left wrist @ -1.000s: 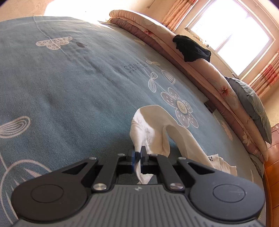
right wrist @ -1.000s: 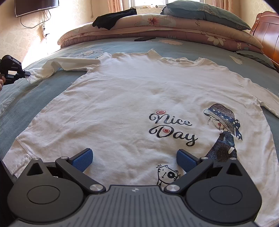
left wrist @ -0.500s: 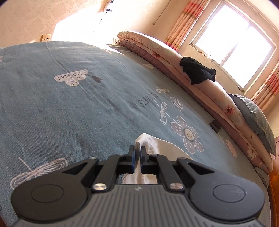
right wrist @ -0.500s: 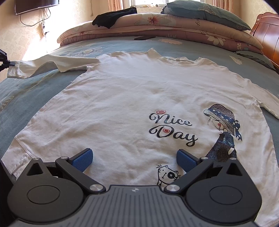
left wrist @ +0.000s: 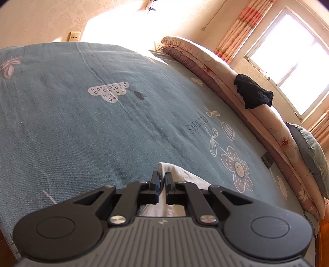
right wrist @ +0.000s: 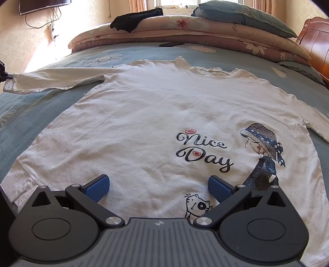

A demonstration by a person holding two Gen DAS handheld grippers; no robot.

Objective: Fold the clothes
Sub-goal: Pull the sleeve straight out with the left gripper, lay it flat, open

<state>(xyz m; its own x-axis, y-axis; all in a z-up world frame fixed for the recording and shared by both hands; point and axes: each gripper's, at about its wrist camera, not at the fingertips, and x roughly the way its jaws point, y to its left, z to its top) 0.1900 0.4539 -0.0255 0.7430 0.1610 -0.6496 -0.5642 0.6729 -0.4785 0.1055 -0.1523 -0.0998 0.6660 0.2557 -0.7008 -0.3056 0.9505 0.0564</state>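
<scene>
Our left gripper [left wrist: 161, 180] pinches the cuff [left wrist: 164, 167] at lower centre; right gripper [right wrist: 159, 188] gapes empty over the shirt [right wrist: 144, 115]: light, limp cloth, best held at edges.

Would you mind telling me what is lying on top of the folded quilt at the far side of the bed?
A black garment and a grey-blue pillow lie on the quilt. Whatever is under them is hidden.

left wrist view: low and close over the blue-green flower-printed bedsheet [left wrist: 86, 131], facing the folded pink floral quilt [left wrist: 236, 82]. right wrist view: close above, angled down toward that quilt [right wrist: 205, 30]. shared: sheet, quilt.
</scene>
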